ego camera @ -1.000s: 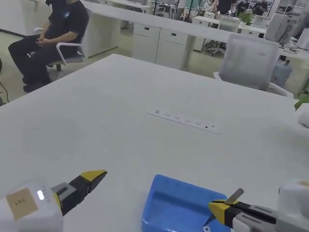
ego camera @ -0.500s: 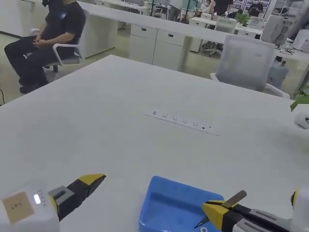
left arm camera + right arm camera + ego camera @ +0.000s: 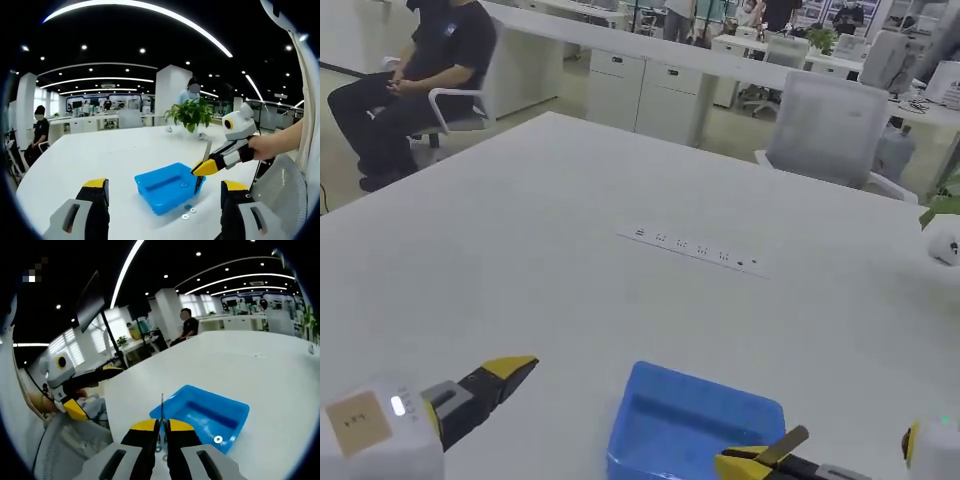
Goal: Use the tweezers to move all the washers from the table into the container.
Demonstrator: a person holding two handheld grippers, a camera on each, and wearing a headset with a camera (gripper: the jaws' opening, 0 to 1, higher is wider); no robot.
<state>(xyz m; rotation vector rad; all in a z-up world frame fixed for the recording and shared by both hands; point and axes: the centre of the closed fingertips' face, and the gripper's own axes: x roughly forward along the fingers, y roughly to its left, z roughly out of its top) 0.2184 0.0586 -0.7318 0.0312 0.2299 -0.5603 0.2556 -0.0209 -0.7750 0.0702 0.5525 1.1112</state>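
**Lining the tweezers up on the washers beside the container**

Spreading wide, the pale grey worktop (image 3: pixel 520 250) carries a shallow blue plastic container (image 3: pixel 695 425) near the person's edge. The left tongs (image 3: pixel 515 368) hang off to the container's left, well apart from it, with jaws spread wide and nothing between them. The right tongs (image 3: pixel 162 426) are pressed together on a pair of thin grey metal tweezers (image 3: pixel 161 405). These stand steeply, tip downward, at the container's near corner.

The coming move turns on what lies under that tip. In the left gripper view, three small flat silvery ring washers (image 3: pixel 187 206) lie close together on the worktop. They sit just outside that corner, on the person's side of the container, just beside the tweezers' tip. So the washers lie below the right tongs and slightly toward the person, and the tweezers' long axis points nearly straight at them. The right tongs are far the nearer of the two. Whether the tip is touching the worktop is hard to tell at this size.

One more washer (image 3: pixel 218 439) lies inside the container, so I judge the task partly done. The next pick should need a short descent, a pinch, then a small lift over the low wall.
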